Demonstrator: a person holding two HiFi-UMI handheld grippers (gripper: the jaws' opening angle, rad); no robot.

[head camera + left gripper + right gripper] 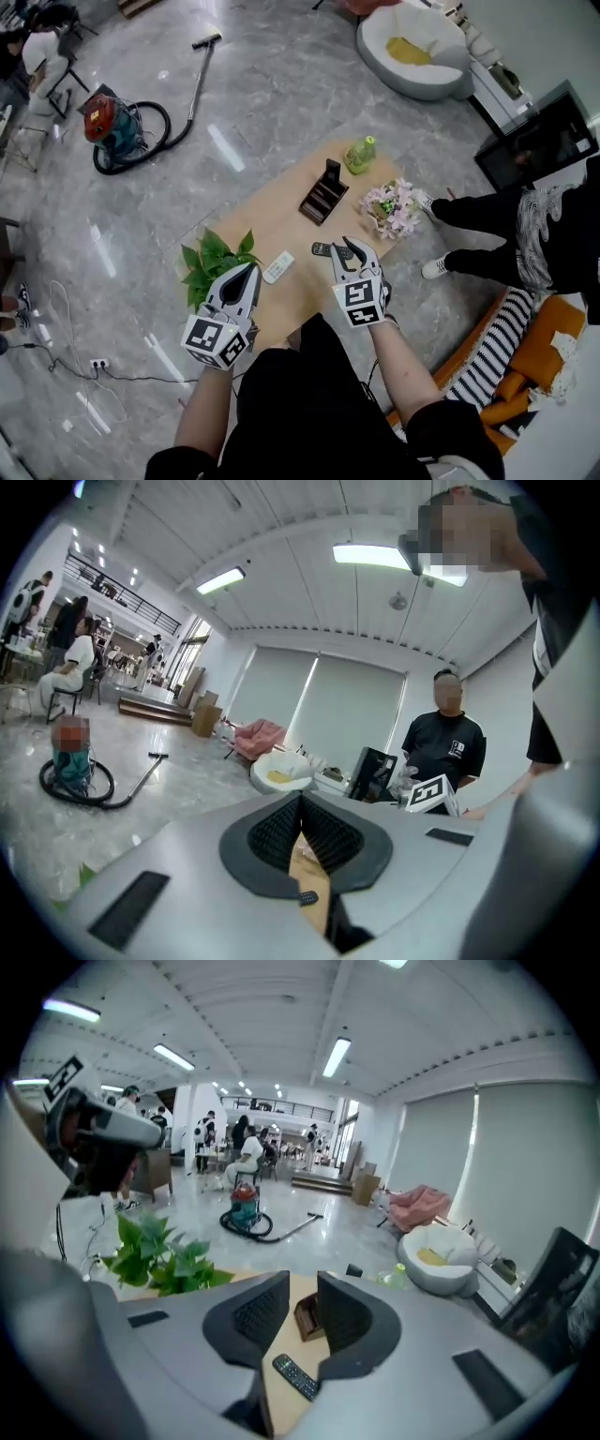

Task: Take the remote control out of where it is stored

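Observation:
The black remote control (323, 249) lies flat on the wooden low table (272, 220), off the dark brown slotted holder (323, 194) that stands further back. My right gripper (349, 248) hovers above the table just right of the remote, open and empty. In the right gripper view the gripper (302, 1283) looks down through its gap at the remote (295, 1377) and the holder (307, 1317). My left gripper (248, 274) is raised over the table's near left edge, shut with nothing in it. In its own view the left gripper (301, 799) has its tips meeting, and a strip of table with a remote (307, 898) shows below them.
On the table are a leafy plant (216, 262), a white remote (277, 267), a green bottle (360, 155) and a flower pot (394, 208). A person (525, 234) stands at the right. A vacuum cleaner (112, 127) and a white round seat (417, 47) sit on the floor beyond.

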